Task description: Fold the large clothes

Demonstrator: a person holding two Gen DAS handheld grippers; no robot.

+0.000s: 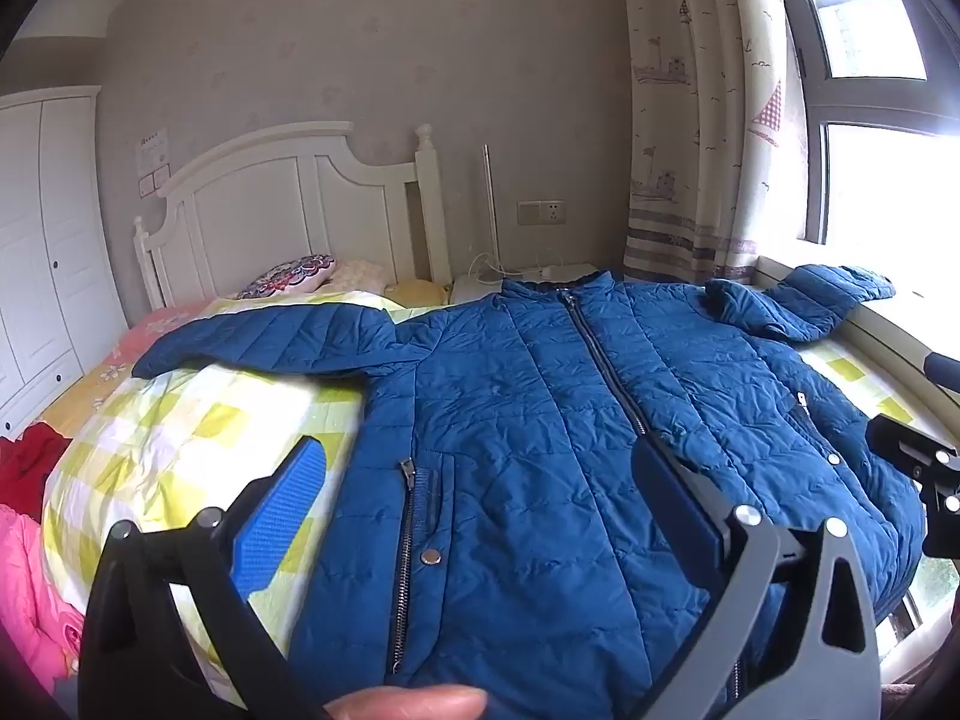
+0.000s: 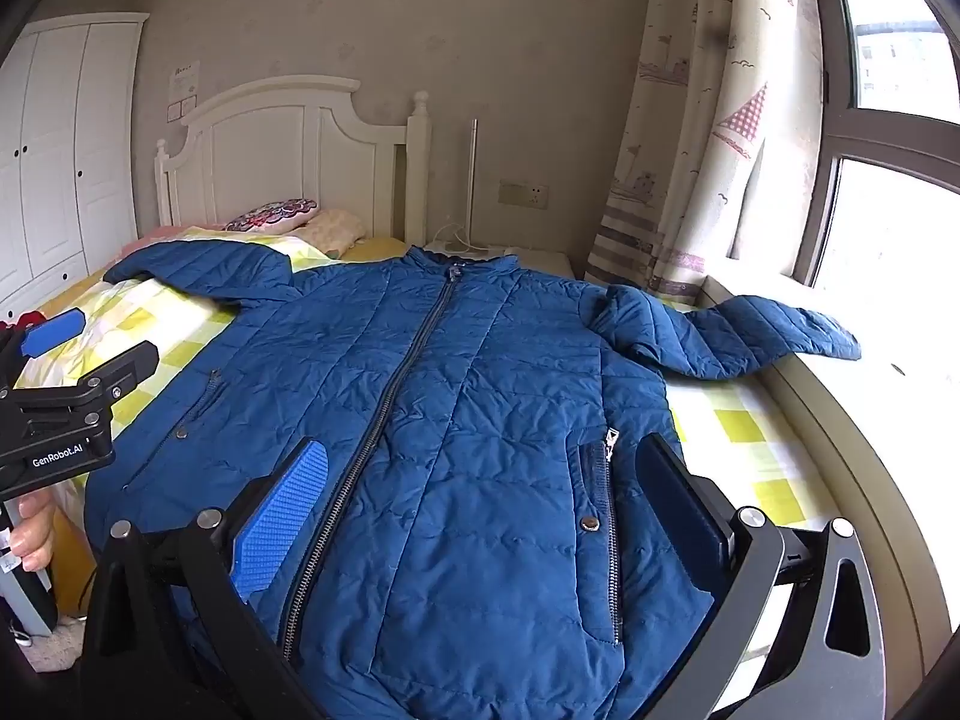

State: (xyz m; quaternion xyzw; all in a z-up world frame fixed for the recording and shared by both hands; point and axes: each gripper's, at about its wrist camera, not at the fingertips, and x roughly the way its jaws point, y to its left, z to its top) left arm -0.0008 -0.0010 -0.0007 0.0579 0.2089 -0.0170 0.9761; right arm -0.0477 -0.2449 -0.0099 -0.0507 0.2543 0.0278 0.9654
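Note:
A blue quilted jacket [image 1: 540, 420] [image 2: 468, 420] lies front up and zipped on the bed, collar toward the headboard. Its left sleeve [image 1: 258, 339] stretches over the checked quilt; its right sleeve [image 2: 750, 333] bends onto the window sill. My left gripper [image 1: 480, 468] hovers open above the jacket's lower left part, nothing between its fingers. My right gripper [image 2: 480, 474] hovers open over the lower right part near the pocket zip [image 2: 609, 480], also holding nothing. The left gripper [image 2: 78, 354] shows at the left edge of the right wrist view.
A yellow-green checked quilt [image 1: 198, 432] covers the bed. The white headboard [image 1: 282, 198] and pillows [image 1: 294, 276] are at the far end. A window sill [image 2: 852, 420] and curtain [image 2: 690, 150] run along the right. Pink [image 1: 30, 588] and red clothes [image 1: 24, 468] lie at the left. White wardrobe [image 2: 60, 150] beyond.

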